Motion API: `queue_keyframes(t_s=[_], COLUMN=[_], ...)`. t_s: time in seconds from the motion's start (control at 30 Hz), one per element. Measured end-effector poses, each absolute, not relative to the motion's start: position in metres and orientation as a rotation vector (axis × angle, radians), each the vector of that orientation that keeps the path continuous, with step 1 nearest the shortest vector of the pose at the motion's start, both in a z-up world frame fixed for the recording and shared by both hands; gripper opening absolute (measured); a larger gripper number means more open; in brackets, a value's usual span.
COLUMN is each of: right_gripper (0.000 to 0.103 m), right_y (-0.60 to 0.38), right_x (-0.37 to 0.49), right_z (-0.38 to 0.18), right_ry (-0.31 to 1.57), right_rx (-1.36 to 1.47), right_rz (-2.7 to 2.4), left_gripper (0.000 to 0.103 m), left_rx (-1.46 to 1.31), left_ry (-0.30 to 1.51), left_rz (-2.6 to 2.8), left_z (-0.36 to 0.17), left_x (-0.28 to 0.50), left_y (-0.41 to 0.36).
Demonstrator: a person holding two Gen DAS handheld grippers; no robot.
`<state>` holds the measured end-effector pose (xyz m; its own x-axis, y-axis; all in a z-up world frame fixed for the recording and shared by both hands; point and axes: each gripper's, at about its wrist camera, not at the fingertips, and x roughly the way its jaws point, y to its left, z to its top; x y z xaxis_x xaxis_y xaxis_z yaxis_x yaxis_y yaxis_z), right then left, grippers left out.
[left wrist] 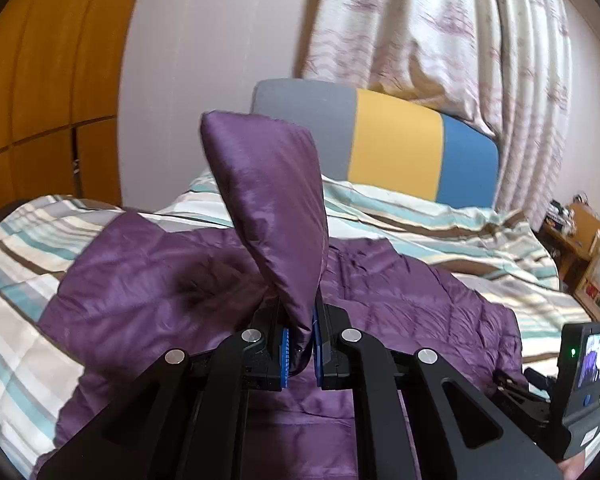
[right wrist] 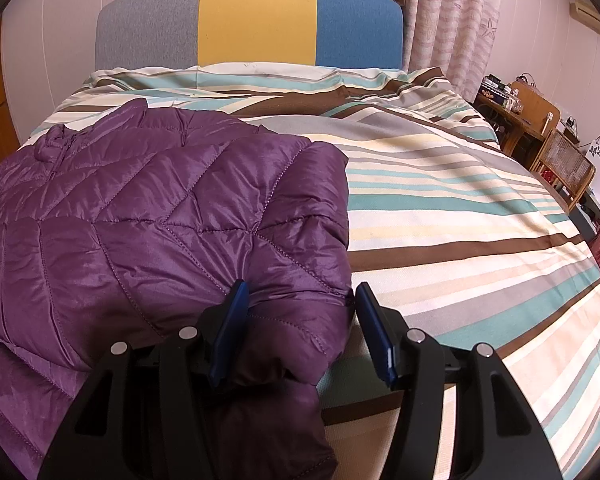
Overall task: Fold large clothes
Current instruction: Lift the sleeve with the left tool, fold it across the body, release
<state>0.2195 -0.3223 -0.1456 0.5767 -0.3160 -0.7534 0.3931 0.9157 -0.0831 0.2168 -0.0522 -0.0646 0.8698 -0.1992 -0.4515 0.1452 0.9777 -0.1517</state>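
- The slick sleeve, pinched in the left gripper, might have slipped free, judging by its thin bite.
- The right gripper stood apart around the jacket edge, unclamped; the fold could have sprung open.
- Purple, quilted, glossy, the jacket lay on the striped bed.

My left gripper is clamped tight, jaws nearly together, blue pads pinching a fold of purple fabric that stands up between them. My right gripper points steeply downward, jaws roughly half spread; purple fabric lies between them.
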Motion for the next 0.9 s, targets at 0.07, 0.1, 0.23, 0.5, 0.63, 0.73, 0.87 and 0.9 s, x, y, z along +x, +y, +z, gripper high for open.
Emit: queue_keyframes(t_s=[0.07,0.1,0.23,0.5,0.63,0.73,0.87,0.9], right_gripper=[0.055,0.055,0.055,0.055,0.055,0.055,0.056,0.056], right_y=[-0.323,-0.323,-0.322,-0.323,-0.323,-0.323,-0.324,-0.325], right_x=[0.219,0.219,0.219,0.219,0.220,0.221,0.220,0.220], right_z=[-0.145,-0.145,-0.146,-0.145,-0.145,-0.146,-0.146,-0.146], right_ry=[0.861,0.861,0.861,0.861,0.861,0.861,0.861,0.861], right_rx=[0.096,0.097,0.098,0.102,0.106,0.109,0.114,0.115], right_rz=[-0.415,-0.415,-0.415,-0.412,-0.411,-0.410,-0.409,-0.409], left_gripper=[0.009,0.009,0.009,0.009,0.009,0.009,0.009,0.009], left_rx=[-0.100,-0.096,-0.081,-0.064,-0.069,-0.072,-0.039,-0.030], left_ry=[0.486,0.489,0.495,0.515,0.529,0.541,0.562,0.570], left_rz=[-0.192,-0.198,-0.219,-0.258,-0.286,-0.310,-0.345,-0.351], left_z=[-0.066,-0.066,-0.066,-0.069,-0.072,-0.073,-0.079,-0.081], left_x=[0.216,0.215,0.217,0.216,0.215,0.215,0.214,0.215], left_y=[-0.059,-0.062,-0.079,-0.104,-0.114,-0.122,-0.136,-0.140])
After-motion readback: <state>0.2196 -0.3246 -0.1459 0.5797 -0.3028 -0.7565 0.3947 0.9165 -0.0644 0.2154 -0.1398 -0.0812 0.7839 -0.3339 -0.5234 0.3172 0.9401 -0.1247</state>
